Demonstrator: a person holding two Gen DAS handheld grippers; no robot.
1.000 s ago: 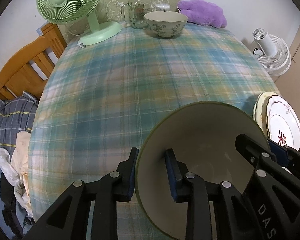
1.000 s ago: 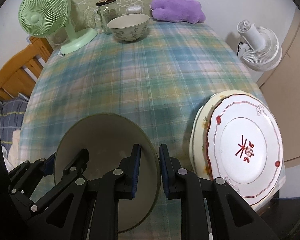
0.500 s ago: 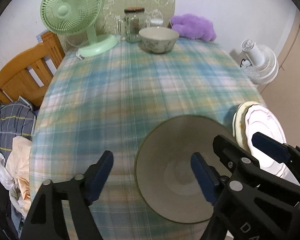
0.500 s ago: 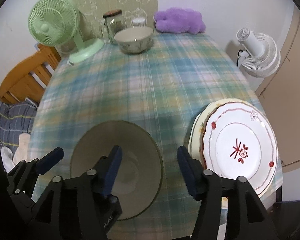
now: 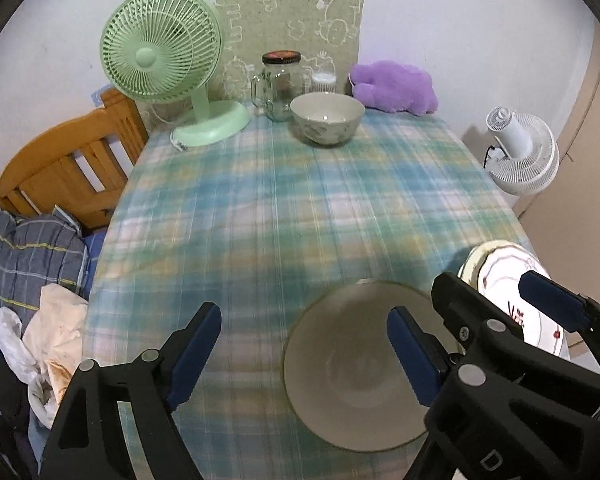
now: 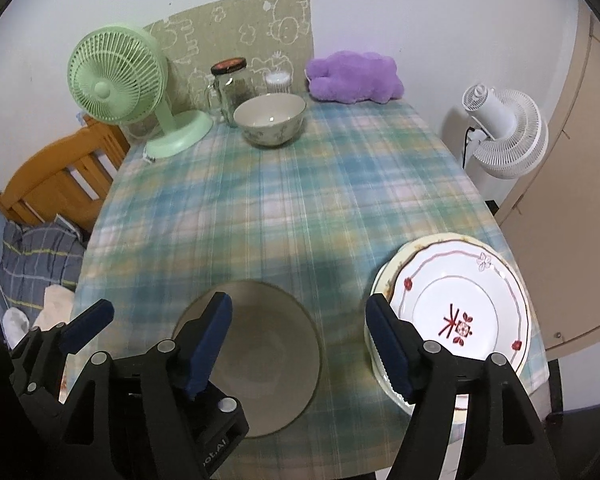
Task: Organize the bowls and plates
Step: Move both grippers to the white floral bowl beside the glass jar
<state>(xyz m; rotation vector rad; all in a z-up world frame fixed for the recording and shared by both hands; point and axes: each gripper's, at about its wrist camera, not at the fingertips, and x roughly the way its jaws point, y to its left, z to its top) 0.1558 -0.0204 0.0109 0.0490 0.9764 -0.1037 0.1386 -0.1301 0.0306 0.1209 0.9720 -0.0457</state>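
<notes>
Far beyond your jaws, at the back edge of the plaid tablecloth point(image 5: 300, 208), stand a green desk fan point(image 5: 160, 52), a lidded glass jar point(image 5: 278, 84), a patterned bowl point(image 5: 327, 118) and a purple plush toy point(image 5: 396, 86); a white fan point(image 6: 504, 132) stands off the table's right side. Nothing lies on the cloth between your jaws and that far bowl.

Your left gripper point(image 5: 304, 350) has just been opening and its jaws stand released, holding nothing. The grey bowl point(image 5: 352, 364) sits upright on the cloth below, its left rim between the pads; the right pad hangs over its hollow and the left pad is well clear over the cloth.

Your right gripper point(image 6: 300, 344) has also just been opening and grips nothing. The grey bowl's right rim lies between its pads, under the left one. The stack of plates point(image 6: 460, 308) sits just beside the right pad, apart from the bowl.
</notes>
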